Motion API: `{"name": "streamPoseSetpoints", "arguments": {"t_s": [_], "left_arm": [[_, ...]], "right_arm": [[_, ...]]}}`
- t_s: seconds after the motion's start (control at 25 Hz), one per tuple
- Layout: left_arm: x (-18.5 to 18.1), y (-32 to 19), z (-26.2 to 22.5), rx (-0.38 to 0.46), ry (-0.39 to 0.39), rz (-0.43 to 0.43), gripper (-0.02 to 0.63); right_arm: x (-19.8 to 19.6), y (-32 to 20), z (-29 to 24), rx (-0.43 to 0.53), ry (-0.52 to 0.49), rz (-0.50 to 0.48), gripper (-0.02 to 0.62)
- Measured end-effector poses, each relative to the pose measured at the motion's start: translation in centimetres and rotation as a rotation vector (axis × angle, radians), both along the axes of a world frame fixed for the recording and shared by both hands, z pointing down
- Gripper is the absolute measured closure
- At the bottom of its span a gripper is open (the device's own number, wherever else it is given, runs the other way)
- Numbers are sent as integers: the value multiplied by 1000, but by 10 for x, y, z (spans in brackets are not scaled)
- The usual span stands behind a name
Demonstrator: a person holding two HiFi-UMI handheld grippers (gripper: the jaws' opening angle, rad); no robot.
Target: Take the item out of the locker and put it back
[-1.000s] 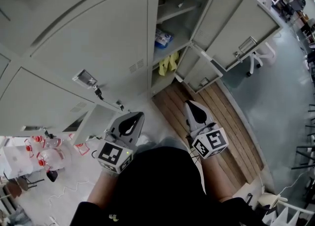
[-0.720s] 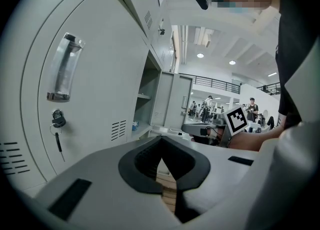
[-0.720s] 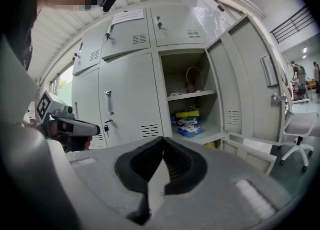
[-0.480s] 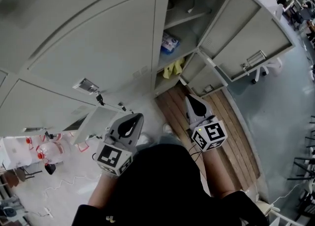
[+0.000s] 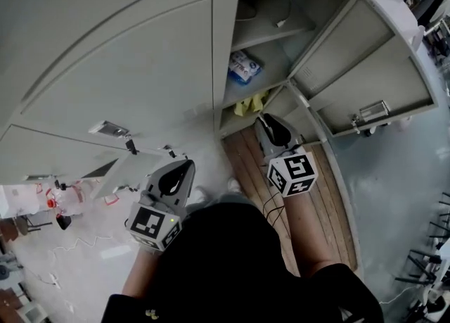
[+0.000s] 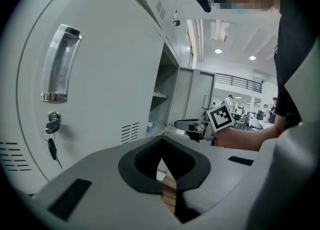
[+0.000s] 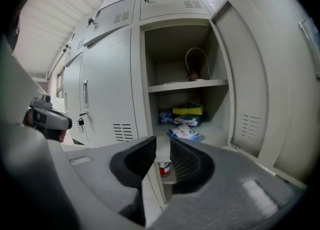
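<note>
while right gripper point(image 7: 161, 145) fingers, just opened narrowly, stand empty facing the blue packet point(image 7: 184, 133), left gripper point(image 6: 161, 144) fingers touch.

Locker point(image 5: 140, 54) showing pale grey throughout. Packet point(image 7: 186, 133) inside wearing blue-and-white print; pack point(image 7: 187, 110) showing yellow. Can point(image 7: 163, 169) showing red and white. Floor planks point(image 5: 320, 195) showing brown wood grain. Marker cube point(image 5: 292, 174) displaying black-and-white squares.

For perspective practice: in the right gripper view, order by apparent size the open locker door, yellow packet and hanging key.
1. open locker door, also nearest.
2. yellow packet.
3. hanging key.
</note>
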State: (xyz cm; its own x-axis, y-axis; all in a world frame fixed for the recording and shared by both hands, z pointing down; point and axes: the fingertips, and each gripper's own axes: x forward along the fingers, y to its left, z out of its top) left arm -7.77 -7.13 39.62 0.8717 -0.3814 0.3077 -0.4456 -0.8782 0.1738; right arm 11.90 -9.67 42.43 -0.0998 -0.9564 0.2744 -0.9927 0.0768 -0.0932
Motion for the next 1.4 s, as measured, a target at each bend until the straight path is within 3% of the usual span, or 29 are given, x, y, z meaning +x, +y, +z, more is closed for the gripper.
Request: {"name": "streamPoseSetpoints", "arguments": {"t_s": [0.24, 0.56, 0.96, 1.4], "left_arm": [[13, 0, 7, -4, -32, -55, 595], [14, -2, 10, 0, -62, -155, 595], [11, 1, 15, -11, -63, -278, 595], [6, 6, 23, -28, -59, -370, 595]], "right_arm": [[19, -28, 9, -18, 14, -44, 469], [35, -64, 26, -43, 52, -85, 356], [50, -106, 51, -108, 113, -115, 206], [56, -138, 78, -175, 145, -159, 86]]}}
